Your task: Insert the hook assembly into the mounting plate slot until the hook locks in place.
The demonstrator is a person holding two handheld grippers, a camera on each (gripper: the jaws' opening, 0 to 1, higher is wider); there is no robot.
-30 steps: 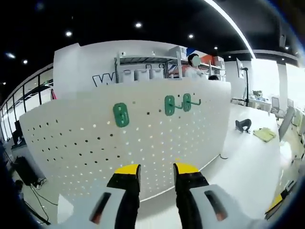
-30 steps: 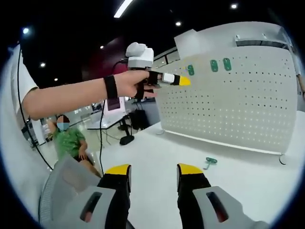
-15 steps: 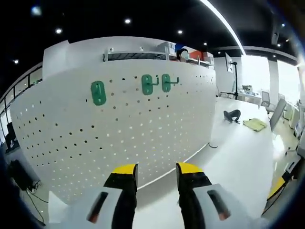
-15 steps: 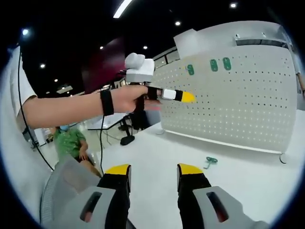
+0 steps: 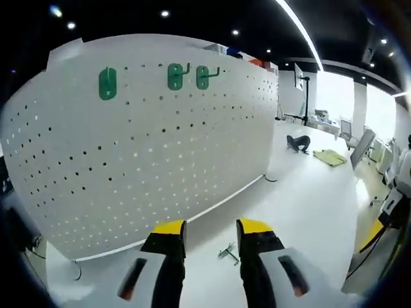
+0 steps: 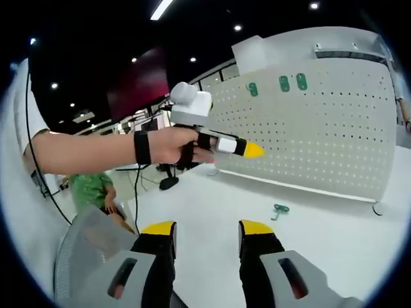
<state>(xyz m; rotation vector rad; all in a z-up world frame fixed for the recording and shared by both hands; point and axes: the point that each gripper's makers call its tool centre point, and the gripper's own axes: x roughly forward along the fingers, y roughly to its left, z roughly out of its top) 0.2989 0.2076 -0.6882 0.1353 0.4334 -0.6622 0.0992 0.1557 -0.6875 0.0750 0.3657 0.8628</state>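
Hook assembly lies on the table at twelve o'clock of the left hand-held gripper, jaws apart: light, stiff, small — pinch its stem.

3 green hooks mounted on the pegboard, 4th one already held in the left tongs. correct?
Not held. The left gripper view shows the fourth hook lying loose on the table, left tongs open above it. Three green hooks on the pegboard is right.

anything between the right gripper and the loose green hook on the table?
Nothing: in the right gripper view, only bare white table lies between the right gripper and the green hook, which lies in front of the pegboard.
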